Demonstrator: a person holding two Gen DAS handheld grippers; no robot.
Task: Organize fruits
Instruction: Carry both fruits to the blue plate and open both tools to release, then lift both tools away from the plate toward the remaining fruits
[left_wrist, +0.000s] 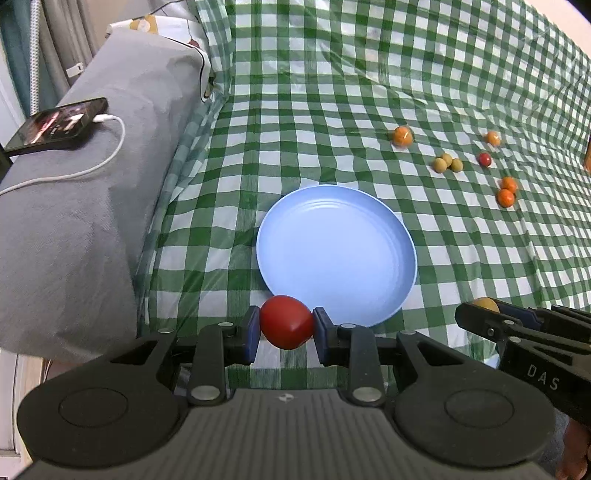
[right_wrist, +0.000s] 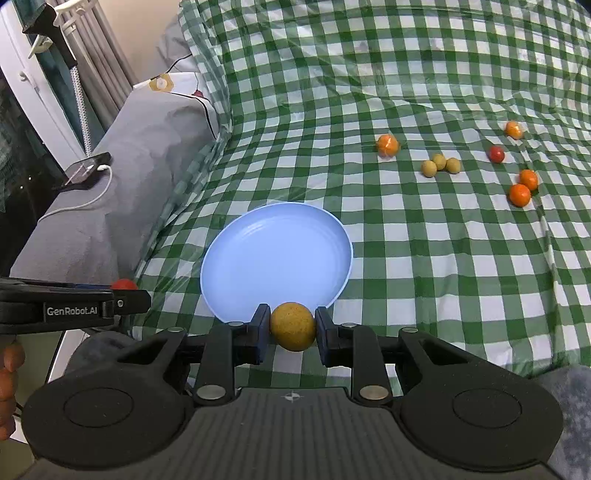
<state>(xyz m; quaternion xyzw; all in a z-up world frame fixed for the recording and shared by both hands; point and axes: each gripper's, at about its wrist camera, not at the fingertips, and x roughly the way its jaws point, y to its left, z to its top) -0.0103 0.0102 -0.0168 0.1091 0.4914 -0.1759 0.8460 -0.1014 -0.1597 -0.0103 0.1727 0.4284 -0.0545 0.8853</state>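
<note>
My left gripper (left_wrist: 287, 325) is shut on a red tomato (left_wrist: 286, 320), held just at the near rim of the empty light-blue plate (left_wrist: 332, 221). My right gripper (right_wrist: 292, 328) is shut on a tan-yellow round fruit (right_wrist: 292, 325) at the near rim of the same plate (right_wrist: 273, 236). Each gripper shows at the edge of the other's view: the right one (left_wrist: 480, 314) with its yellow fruit (left_wrist: 485, 304), the left one (right_wrist: 125, 295) with its tomato (right_wrist: 123, 284). Loose fruit lies far right on the checked cloth.
On the green-and-white checked cloth (left_wrist: 332, 92) lie several oranges (right_wrist: 519, 194), a cluster of three tan fruits (right_wrist: 439, 164) and a small red tomato (right_wrist: 496, 154). A grey cushion (left_wrist: 92, 184) at left carries a phone (left_wrist: 55, 125) on a white cable.
</note>
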